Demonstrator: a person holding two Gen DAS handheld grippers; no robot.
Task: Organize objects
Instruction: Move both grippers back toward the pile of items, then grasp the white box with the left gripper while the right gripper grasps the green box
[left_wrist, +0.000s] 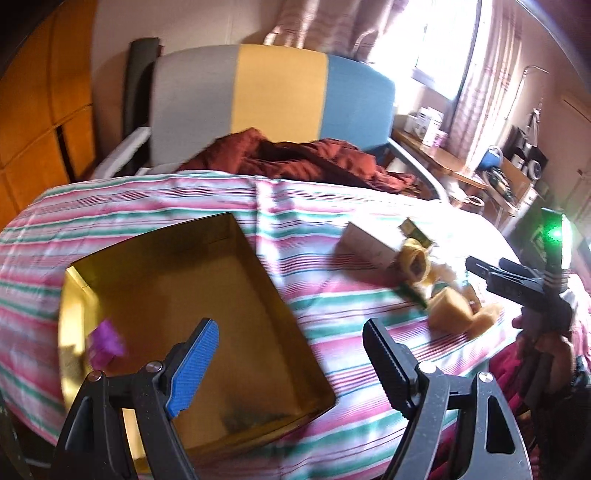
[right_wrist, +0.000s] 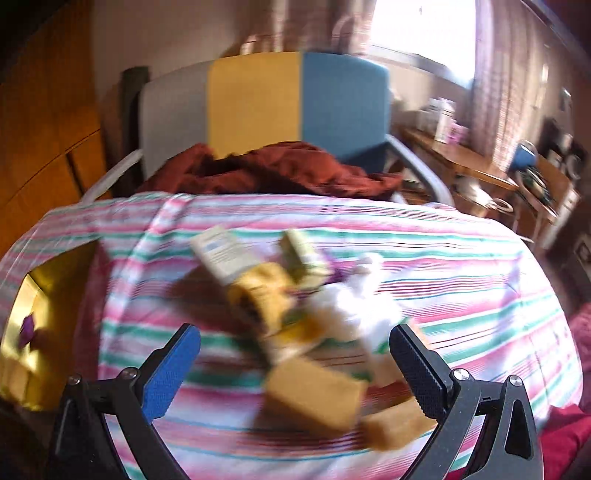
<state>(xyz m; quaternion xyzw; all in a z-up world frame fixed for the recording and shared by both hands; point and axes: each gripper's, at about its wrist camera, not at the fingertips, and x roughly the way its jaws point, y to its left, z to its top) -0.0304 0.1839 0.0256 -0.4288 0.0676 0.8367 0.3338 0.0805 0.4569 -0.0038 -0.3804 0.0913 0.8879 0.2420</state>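
Right gripper (right_wrist: 295, 354) spread wide and holding nothing, poised low over the pile in the centre of its view; a tan block (right_wrist: 314, 400) sits just ahead between the fingers, a second tan piece (right_wrist: 397, 424) touching the lower right finger; by my read this is the reach for the next item, a pick not yet made. The next move calls for closing on one block alone, since the pile is crowded: a white carton (right_wrist: 225, 254), a yellow roll (right_wrist: 266, 295) and something white and crumpled (right_wrist: 354, 306) lie touching or overlapping, all blurred. Left gripper (left_wrist: 291, 354) is also wide and empty, hovering at the gold box (left_wrist: 79, 373) in the lower left of its view; the box is open-topped, shiny inside, with a small purple thing (left_wrist: 105, 343) near its left wall. All of it rests on the striped bed cover (left_wrist: 147, 199).
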